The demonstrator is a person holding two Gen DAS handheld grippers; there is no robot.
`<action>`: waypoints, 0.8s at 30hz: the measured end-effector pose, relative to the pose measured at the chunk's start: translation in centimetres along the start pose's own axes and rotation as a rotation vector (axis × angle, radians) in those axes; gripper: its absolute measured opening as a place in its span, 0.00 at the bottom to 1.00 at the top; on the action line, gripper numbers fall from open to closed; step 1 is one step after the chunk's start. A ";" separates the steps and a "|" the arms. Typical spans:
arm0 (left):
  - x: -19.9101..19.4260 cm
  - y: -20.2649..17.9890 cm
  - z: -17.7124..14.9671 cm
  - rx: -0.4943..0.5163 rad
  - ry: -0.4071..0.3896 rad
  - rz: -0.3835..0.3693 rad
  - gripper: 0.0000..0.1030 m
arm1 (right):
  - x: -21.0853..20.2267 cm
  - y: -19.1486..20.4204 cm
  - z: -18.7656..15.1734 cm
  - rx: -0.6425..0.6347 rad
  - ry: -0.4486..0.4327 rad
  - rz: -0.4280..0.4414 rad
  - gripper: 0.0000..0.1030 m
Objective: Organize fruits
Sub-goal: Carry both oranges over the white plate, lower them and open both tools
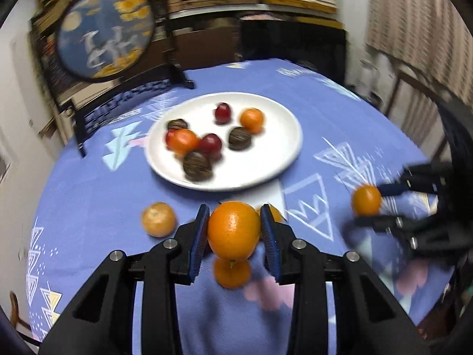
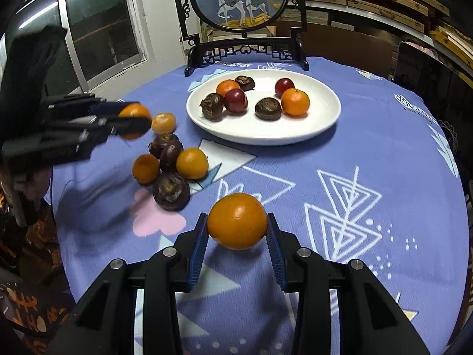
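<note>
My left gripper point(image 1: 235, 208) is shut on an orange point(image 1: 233, 230) and holds it above the blue tablecloth. From the right wrist view it point(image 2: 139, 119) hangs left of the plate, above a loose pile. My right gripper point(image 2: 237, 217) is shut on another orange point(image 2: 236, 222), lifted over the cloth in front of the plate; the left wrist view shows it point(image 1: 368, 205) at the far right. The white plate point(image 2: 266, 136) holds two oranges, red fruits and dark brown chestnuts. Loose oranges point(image 2: 192, 163), a pale mandarin point(image 2: 163, 122) and dark chestnuts point(image 2: 171, 190) lie on the cloth.
A round painted screen point(image 2: 239, 0) on a black carved stand rises just behind the plate. The round table's edge point(image 2: 461, 177) curves close on the right. A window is at the back left, and shelves of boxes stand at the back right. A person's patterned sleeve point(image 2: 29, 310) shows at the lower left.
</note>
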State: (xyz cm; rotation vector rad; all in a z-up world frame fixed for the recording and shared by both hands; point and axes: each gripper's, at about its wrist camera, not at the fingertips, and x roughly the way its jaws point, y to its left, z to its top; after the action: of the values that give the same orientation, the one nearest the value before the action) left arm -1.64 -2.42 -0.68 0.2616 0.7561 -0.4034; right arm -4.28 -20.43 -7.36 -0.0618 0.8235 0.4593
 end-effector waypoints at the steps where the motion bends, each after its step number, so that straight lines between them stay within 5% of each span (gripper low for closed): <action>1: 0.1 0.4 0.4 -0.014 -0.002 0.007 0.33 | 0.1 0.1 0.4 -0.003 0.000 -0.001 0.38; 24: 6.4 4.0 10.1 -0.118 -0.083 0.157 0.33 | 0.8 -1.7 12.6 0.016 -0.208 0.011 0.38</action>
State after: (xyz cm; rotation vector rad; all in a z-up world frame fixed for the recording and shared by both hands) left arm 10.51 -4.25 2.19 0.1908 0.6705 -0.2184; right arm 5.68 -18.79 0.47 0.0051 0.6235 0.4611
